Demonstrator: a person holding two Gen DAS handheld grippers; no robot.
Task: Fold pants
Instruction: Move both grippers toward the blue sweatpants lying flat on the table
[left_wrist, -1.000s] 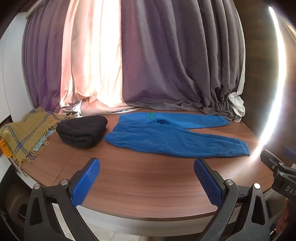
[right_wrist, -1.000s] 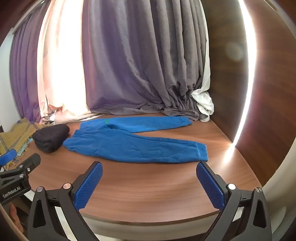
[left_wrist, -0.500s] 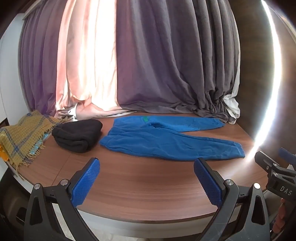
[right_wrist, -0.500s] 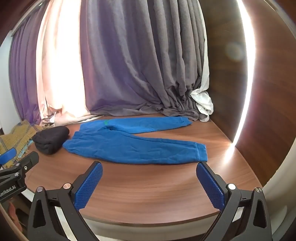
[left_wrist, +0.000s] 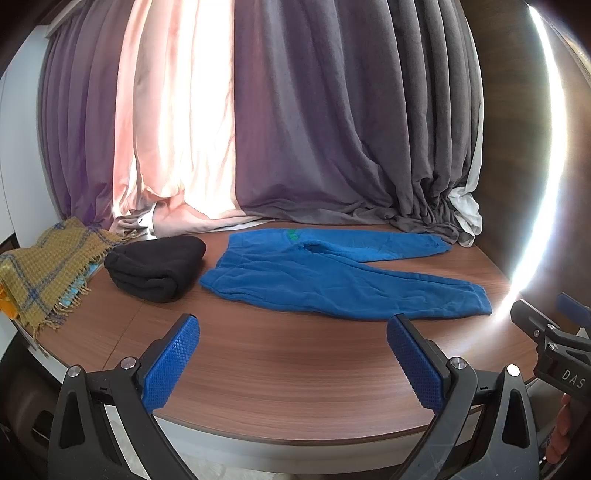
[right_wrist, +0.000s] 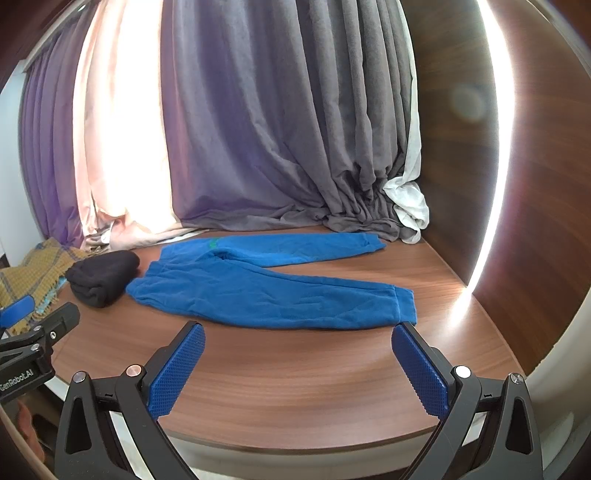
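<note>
We see the left hand-held gripper (left_wrist: 291, 363) and the right hand-held gripper (right_wrist: 299, 365) both spread wide and empty, poised over the near edge of the wooden tabletop (left_wrist: 295, 376). The blue fleece pants (left_wrist: 332, 273) lie flat and unfolded toward the back — soft, lightly wrinkled, with a small green tag at the waistband. Their long axis runs left to right: waist at the left, cuffed legs pointing right and splayed apart. Just beside the waist sits a folded black garment (left_wrist: 157, 267); further left, a fringed mustard plaid blanket (left_wrist: 48, 269).
</note>
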